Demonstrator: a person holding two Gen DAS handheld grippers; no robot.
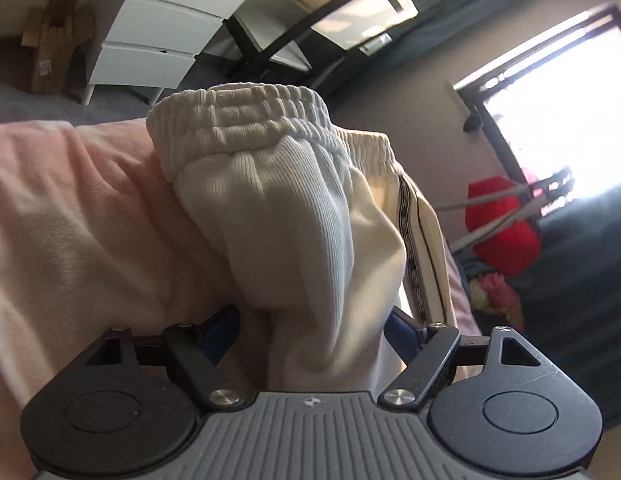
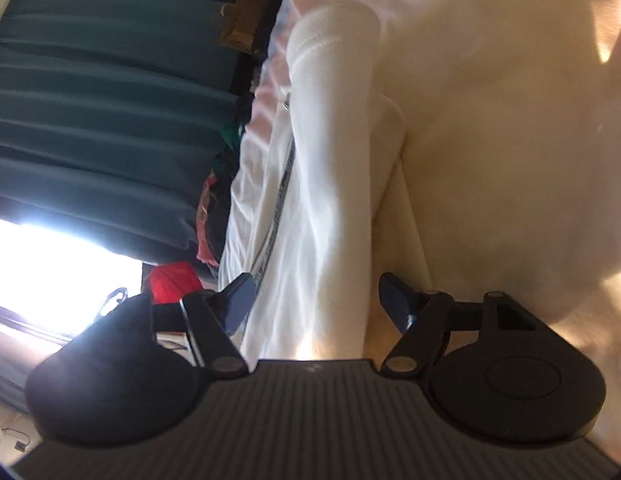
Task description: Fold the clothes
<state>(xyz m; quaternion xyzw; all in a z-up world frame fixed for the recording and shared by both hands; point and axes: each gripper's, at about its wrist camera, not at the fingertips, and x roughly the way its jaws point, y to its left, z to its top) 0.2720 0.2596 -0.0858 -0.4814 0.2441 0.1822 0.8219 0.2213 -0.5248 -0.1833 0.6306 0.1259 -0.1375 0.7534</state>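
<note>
- Left wrist view, far left: a cardboard box point(image 1: 56, 40) stands on the floor against the wall, with a white drawer unit point(image 1: 166, 36) just beside it.
- Below them a pink blanket point(image 1: 70, 216) spreads across the bed and fills the left half of the view.
- In the middle, the cream sweatpants point(image 1: 294, 216) rise in a bunch from the left gripper point(image 1: 310, 328). Their ribbed elastic waistband point(image 1: 238, 116) sits on top, and a dark patterned side stripe point(image 1: 414, 252) runs down the right edge.
- The blue fingers point(image 1: 402, 330) of the left gripper stand on either side of the bunched cloth and press against it, so they are gripping the sweatpants.
- To the right, a red object point(image 1: 502, 224) lies under a bright window point(image 1: 558, 116), against a teal curtain point(image 1: 470, 4).
- Right wrist view, left side: the teal curtain point(image 2: 110, 100) hangs above the bright window point(image 2: 58, 276), and the same red object point(image 2: 172, 280) shows near the left finger.
- A row of coloured clothes point(image 2: 214, 196) lies along the bed edge.
- In the middle, a leg of the sweatpants point(image 2: 330, 168) runs away from the right gripper point(image 2: 318, 300) across the bed, ending in a ribbed cuff point(image 2: 330, 28).
- The fingers point(image 2: 396, 300) of the right gripper stand apart with the leg passing between them. I cannot tell whether they pinch the cloth.
- On the right, the pale blanket point(image 2: 510, 120) is blurred and sunlit.
</note>
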